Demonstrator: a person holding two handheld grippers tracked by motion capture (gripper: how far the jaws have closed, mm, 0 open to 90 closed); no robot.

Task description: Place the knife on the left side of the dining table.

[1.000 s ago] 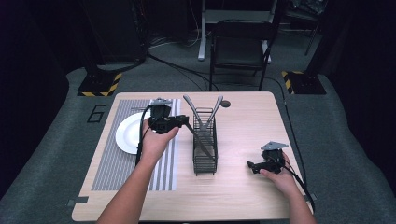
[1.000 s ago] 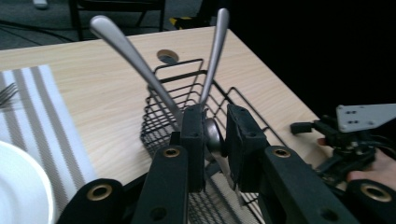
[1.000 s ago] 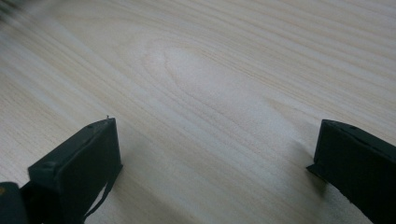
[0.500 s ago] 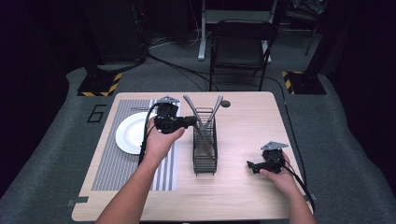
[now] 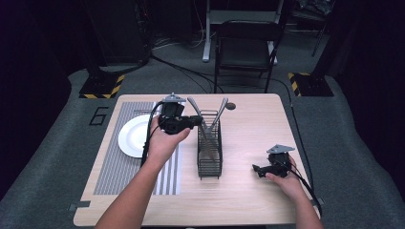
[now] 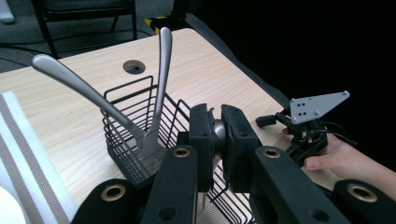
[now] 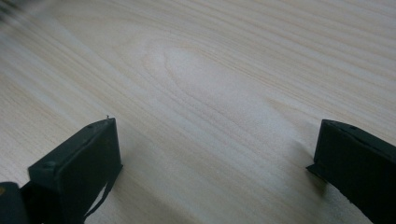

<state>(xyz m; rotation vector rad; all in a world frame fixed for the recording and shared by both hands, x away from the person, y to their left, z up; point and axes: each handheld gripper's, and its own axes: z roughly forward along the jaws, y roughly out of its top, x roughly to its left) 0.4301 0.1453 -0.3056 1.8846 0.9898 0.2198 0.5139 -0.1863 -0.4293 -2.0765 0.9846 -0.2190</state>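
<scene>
The left claw [image 6: 218,140] is closed on the handle of a metal utensil [image 6: 217,133], of which a rounded silver end is seen between the pads; whether it is a spoon or another piece cannot be told, because the rest is hidden behind the jaws. In the high view this claw is held above the near-left side of the black wire basket [image 5: 210,148], which stands near the middle of the table [image 5: 248,200]. Two other utensils [image 6: 159,88] are leaned in the basket, their handles crossed and pointing up and outward.

The step in hand is judged to be the lifting of the gripped piece out of the basket. It should be drawn along its own axis, upward and slightly away from the two crossed handles, so that they are not hooked and the light basket is not tipped or dragged. The grip should be kept firm, since a smooth rounded handle may slip or swing between flat pads.

The white plate [image 5: 133,136] on the striped mat [image 5: 112,167] is just to the left.

The right claw [image 5: 260,170] is rested on the table, well apart from the basket, with jaws standing wide and nothing between them.
</scene>
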